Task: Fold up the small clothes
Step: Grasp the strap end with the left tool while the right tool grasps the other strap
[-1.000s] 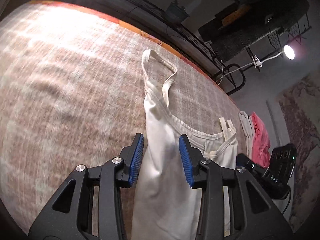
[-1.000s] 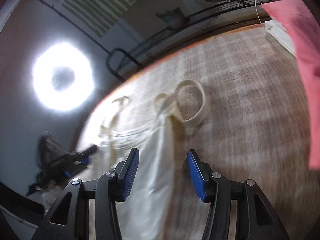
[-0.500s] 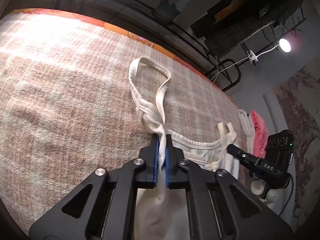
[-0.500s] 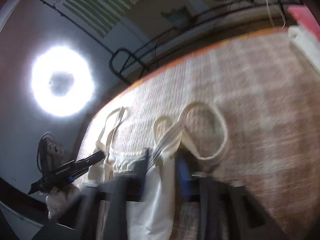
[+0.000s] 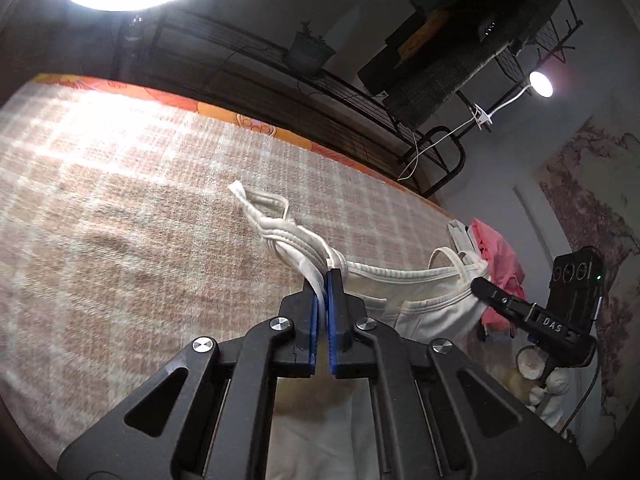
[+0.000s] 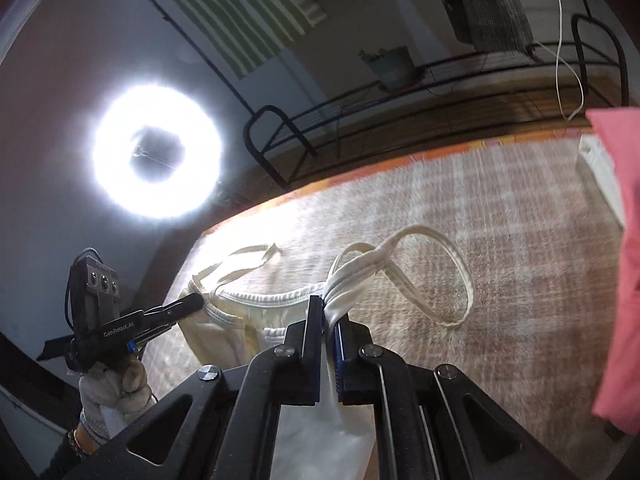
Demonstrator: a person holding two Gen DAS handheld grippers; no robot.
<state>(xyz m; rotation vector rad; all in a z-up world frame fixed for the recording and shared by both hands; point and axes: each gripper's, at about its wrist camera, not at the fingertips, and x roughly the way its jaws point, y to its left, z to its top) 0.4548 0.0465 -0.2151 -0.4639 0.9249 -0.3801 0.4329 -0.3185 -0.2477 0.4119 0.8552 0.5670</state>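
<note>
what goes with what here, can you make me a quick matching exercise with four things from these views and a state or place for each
Things:
1. left gripper
2. white tank top
3. pink garment
4. ring light

States or places:
A. lit, beyond the bed's edge
B. held at both shoulders
C. shut on a bunched strap
D. lying at the blanket's far side

Pairs: 1-C, 2-B, 3-D, 4-A

Right tool (image 5: 532, 312) reads "DAS"; left tool (image 6: 120, 330) seemingly "GenRobot.AI".

Both wrist cams sit close behind their fingers, angled down. They share the white top (image 5: 416, 292) (image 6: 256, 312) and blanket (image 5: 120, 220) (image 6: 520, 240).
</note>
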